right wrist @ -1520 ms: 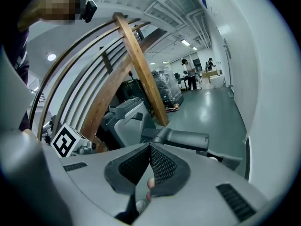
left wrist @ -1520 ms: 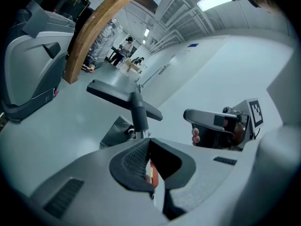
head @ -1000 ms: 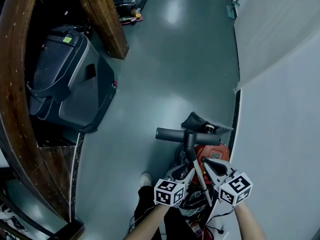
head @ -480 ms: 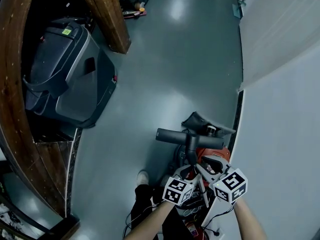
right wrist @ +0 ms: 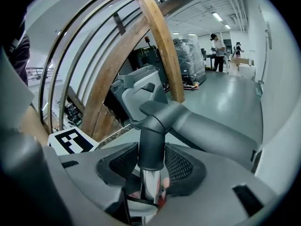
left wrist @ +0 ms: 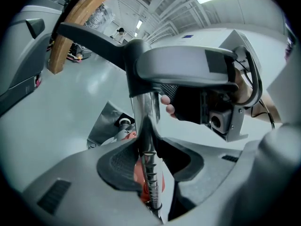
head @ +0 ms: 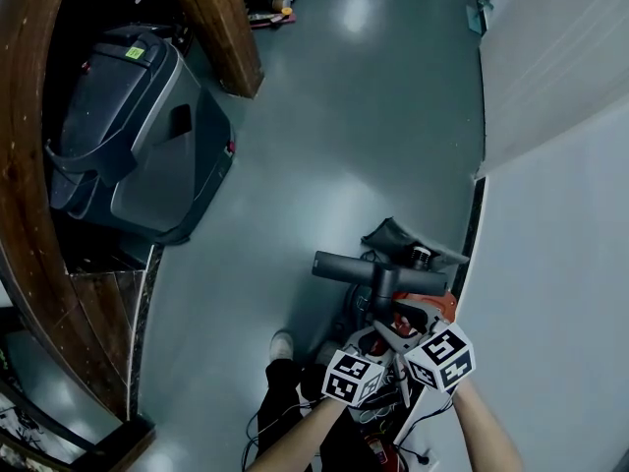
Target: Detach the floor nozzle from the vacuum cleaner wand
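While the left claw (left wrist: 150,161) stands released, jaws just narrowing around the wand (left wrist: 146,112), the right claw (right wrist: 151,166), just opening, loosely straddles the neck of the nozzle (right wrist: 211,131) beyond it.

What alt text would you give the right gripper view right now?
The right gripper, whose jaws have just been opening, straddles the dark collar of the grey floor nozzle, where it meets the chrome wand. Behind stand curved wooden beams and a grey machine.
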